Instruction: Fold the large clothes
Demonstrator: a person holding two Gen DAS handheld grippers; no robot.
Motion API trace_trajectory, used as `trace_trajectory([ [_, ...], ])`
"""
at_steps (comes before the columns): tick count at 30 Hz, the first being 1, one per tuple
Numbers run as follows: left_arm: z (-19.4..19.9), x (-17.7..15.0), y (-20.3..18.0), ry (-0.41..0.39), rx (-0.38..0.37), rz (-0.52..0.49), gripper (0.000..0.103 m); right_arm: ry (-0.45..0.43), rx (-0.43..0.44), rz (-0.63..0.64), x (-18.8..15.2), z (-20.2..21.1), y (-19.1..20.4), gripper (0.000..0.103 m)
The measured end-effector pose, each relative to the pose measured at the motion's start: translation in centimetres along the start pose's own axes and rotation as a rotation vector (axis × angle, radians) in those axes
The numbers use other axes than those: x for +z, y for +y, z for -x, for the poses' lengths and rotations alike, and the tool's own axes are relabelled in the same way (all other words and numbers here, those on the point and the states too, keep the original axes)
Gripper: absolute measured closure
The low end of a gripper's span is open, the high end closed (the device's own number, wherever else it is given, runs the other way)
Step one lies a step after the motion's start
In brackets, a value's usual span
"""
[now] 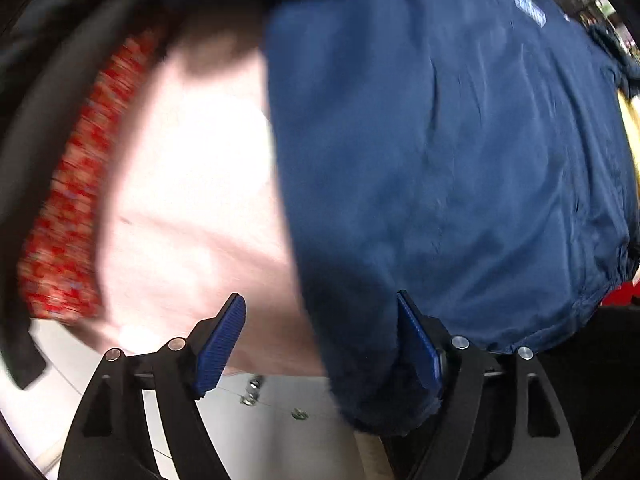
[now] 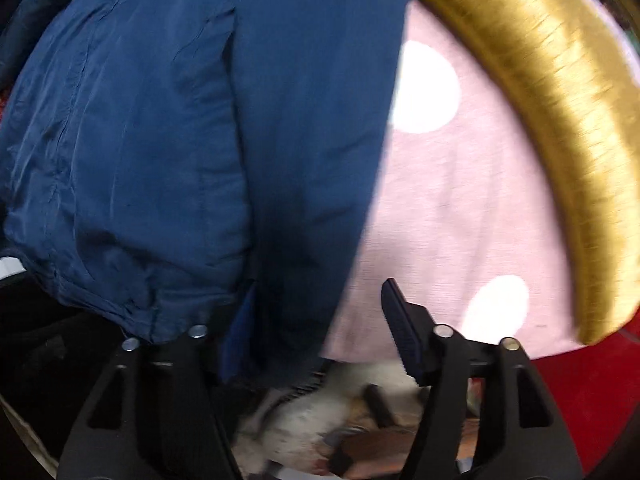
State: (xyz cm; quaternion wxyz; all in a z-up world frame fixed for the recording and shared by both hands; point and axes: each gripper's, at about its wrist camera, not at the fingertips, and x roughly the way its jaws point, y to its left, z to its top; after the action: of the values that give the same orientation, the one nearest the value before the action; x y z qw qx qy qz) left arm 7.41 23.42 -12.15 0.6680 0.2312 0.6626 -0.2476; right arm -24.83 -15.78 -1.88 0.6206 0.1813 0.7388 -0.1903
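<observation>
A large navy blue jacket (image 1: pixel 460 168) lies spread on a pink cloth (image 1: pixel 192 184). My left gripper (image 1: pixel 320 344) is open, its jaws wide apart; a fold of the jacket's edge hangs between the blue pads, close to the right pad (image 1: pixel 420 344). In the right wrist view the same jacket (image 2: pixel 160 140) fills the left half. My right gripper (image 2: pixel 316 340) is open, with the jacket's sleeve or edge lying between the jaws and covering the left pad. The right pad (image 2: pixel 400 332) shows over the pink cloth (image 2: pixel 460 208).
A red patterned fabric (image 1: pixel 76 200) and black cloth lie left of the pink cloth. A gold fabric (image 2: pixel 560 120) arcs along the right, with red cloth (image 2: pixel 592 380) below it. White and brown items (image 2: pixel 340 420) lie under the right gripper. A pale floor or surface (image 1: pixel 260 432) shows below.
</observation>
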Motion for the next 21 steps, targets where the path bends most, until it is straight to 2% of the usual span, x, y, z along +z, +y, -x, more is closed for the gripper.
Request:
trace_trajectory([
  [2,2.4,1.3,0.7,-0.059,0.024,0.012,0.027,-0.056,-0.060,0.000,0.8,2.5,-0.6,0.038],
  [3,4.1,2.3,0.9,-0.110,0.040,0.014,0.026,-0.114,-0.090,0.001,1.7,4.4,-0.5,0.038],
  [4,5.4,3.3,0.7,-0.150,0.042,0.011,0.022,-0.152,-0.090,0.002,2.2,5.6,-0.2,0.035],
  [5,6.2,4.2,0.4,-0.176,0.038,0.005,0.017,-0.191,-0.075,0.005,3.0,6.7,0.1,0.033],
  [6,7.0,5.3,-0.2,-0.206,0.028,-0.014,0.016,-0.224,-0.053,0.009,3.8,7.5,0.6,0.028],
  [8,7.5,7.7,-2.6,-0.234,0.014,-0.075,0.016,-0.254,0.004,0.043,5.9,8.2,2.5,0.026],
  [12,6.8,11.1,-8.0,-0.221,-0.013,-0.171,0.016,-0.200,-0.027,0.218,10.2,5.4,9.0,0.026],
  [15,3.8,12.5,-10.4,-0.175,-0.040,-0.205,0.016,-0.131,-0.068,0.289,11.9,2.0,12.4,0.026],
  [17,1.4,12.6,-11.7,-0.135,-0.044,-0.203,0.016,-0.082,-0.081,0.287,13.6,0.4,13.6,0.026],
  [19,-1.0,12.9,-12.2,-0.089,-0.005,-0.197,0.015,-0.026,-0.081,0.275,14.5,-1.5,14.5,0.026],
  [20,-1.9,13.1,-12.7,-0.071,0.018,-0.199,0.011,-0.011,-0.100,0.274,14.6,-2.5,14.9,0.024],
  [21,-2.9,13.0,-13.0,-0.041,0.035,-0.207,0.009,-0.014,-0.114,0.276,14.7,-2.9,15.2,0.020],
])
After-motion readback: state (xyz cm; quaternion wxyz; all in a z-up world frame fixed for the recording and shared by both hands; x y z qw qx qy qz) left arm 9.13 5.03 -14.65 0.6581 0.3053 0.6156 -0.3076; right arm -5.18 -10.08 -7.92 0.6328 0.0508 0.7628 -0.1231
